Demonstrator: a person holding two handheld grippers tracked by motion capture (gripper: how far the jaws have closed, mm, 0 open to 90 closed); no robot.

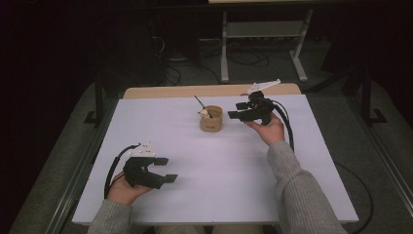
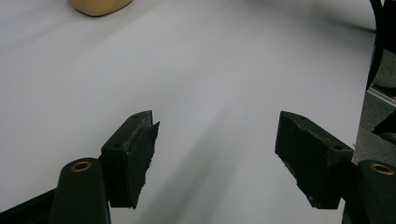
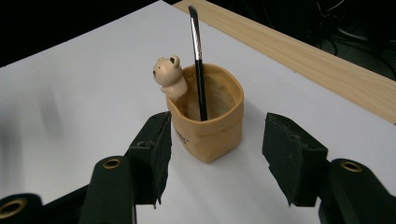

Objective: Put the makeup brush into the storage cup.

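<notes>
High view: a tan bag-shaped holder (image 1: 211, 119) sits mid-table, just left of the right gripper (image 1: 242, 110); the left gripper (image 1: 165, 169) is well apart.

Left gripper view: jaws spread, empty.

Right gripper view: jaws released, flanking the holder. It looks soft-walled and light; the slim black brush (image 3: 198, 56) offers the better grip. Small print unreadable.

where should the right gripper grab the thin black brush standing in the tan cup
Grip the thin black brush on its bare upper shaft, above the tan cup's rim, coming from above. It leans against the rim beside the small bear figure; the open right gripper is level with the cup.
</notes>
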